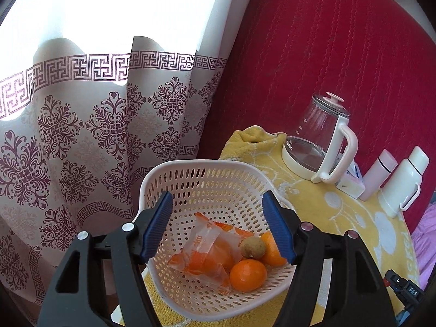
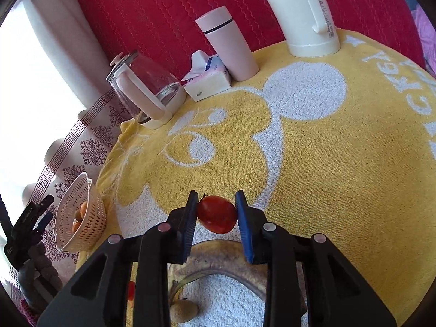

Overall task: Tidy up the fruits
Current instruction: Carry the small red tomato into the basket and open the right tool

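Left wrist view: the left gripper (image 1: 218, 226) hangs with its jaws spread wide and empty over a white perforated plastic basket (image 1: 190, 174), which sits at the six o'clock edge of a round table under a yellow terry towel (image 1: 313, 199); inside the basket lie a smooth orange (image 1: 248, 275), a second orange (image 1: 271, 249) partly hidden behind the blue ribbed pad, a small rough brown fruit (image 1: 253, 247), and a crinkly clear wrapper (image 1: 207, 250) with something orange in it; at two o'clock stand a glass kettle (image 1: 318, 141) and two pale flasks; a patterned curtain fills nine o'clock. Right wrist view: the right gripper (image 2: 216, 212) is pinching a small glossy red fruit (image 2: 216, 214) between its blue ribbed pads, low over the towel near six o'clock; below it curves a browned banana (image 2: 218, 253) and a dull brown round fruit (image 2: 184, 312); the basket appears at eight o'clock, well apart, with the left gripper beside it. Judgement: the step is carrying the red fruit to the basket; its skin looks slick and the grip sits near its widest part, so a firm, even squeeze, a level carry and a low release over the basket's bare side would likely serve best.
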Available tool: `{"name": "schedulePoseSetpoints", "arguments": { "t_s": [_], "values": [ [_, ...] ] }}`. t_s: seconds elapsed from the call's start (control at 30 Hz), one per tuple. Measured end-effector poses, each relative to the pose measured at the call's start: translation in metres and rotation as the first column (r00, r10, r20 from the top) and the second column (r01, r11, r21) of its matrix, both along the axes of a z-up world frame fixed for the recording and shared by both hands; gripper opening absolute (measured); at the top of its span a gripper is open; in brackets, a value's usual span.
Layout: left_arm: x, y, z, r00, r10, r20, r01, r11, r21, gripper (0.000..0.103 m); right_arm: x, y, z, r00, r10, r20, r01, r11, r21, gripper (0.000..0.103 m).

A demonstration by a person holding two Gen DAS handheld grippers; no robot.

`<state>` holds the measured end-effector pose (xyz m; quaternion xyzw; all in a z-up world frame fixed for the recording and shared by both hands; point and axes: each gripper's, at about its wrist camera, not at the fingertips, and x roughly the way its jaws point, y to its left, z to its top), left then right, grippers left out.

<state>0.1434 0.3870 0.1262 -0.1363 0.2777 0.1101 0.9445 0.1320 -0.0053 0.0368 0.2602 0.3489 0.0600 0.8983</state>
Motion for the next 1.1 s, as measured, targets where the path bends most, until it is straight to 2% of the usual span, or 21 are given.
{"name": "schedulePoseSetpoints", "arguments": {
  "t_s": [0.23, 0.43, 0.6, 0.93, 1.07, 1.1],
  "values": [
    [-0.003, 0.002, 0.005, 1.0, -0.004, 0.014, 0.004, 1.0, -0.018, 0.07, -0.006, 0.022, 0.018, 0.994, 0.098, 0.045, -0.101, 0.992, 0.076, 0.028],
    [-0.007, 0.008, 0.01, 1.0, -0.004, 0.028, 0.005, 0.999, -0.044, 0.07, -0.007, 0.051, 0.033, 0.985, 0.166, 0.055, -0.17, 0.982, 0.087, 0.028],
    [-0.011, 0.016, 0.016, 0.999, 0.002, 0.045, 0.001, 0.997, -0.072, 0.07, 0.003, 0.09, 0.048, 0.971, 0.232, 0.055, -0.235, 0.97, 0.06, 0.028],
    [-0.021, 0.032, 0.026, 0.997, 0.014, 0.079, -0.004, 0.991, -0.132, 0.07, 0.039, 0.216, 0.079, 0.916, 0.397, 0.055, -0.391, 0.916, -0.094, 0.028],
    [-0.021, 0.036, 0.028, 0.996, 0.012, 0.085, 0.001, 0.989, -0.15, 0.07, 0.062, 0.254, 0.085, 0.905, 0.421, 0.058, -0.413, 0.904, -0.114, 0.03],
    [-0.021, 0.038, 0.028, 0.996, 0.012, 0.085, 0.001, 0.987, -0.159, 0.075, 0.065, 0.26, 0.086, 0.905, 0.421, 0.056, -0.413, 0.903, -0.118, 0.031]
  ]
}}
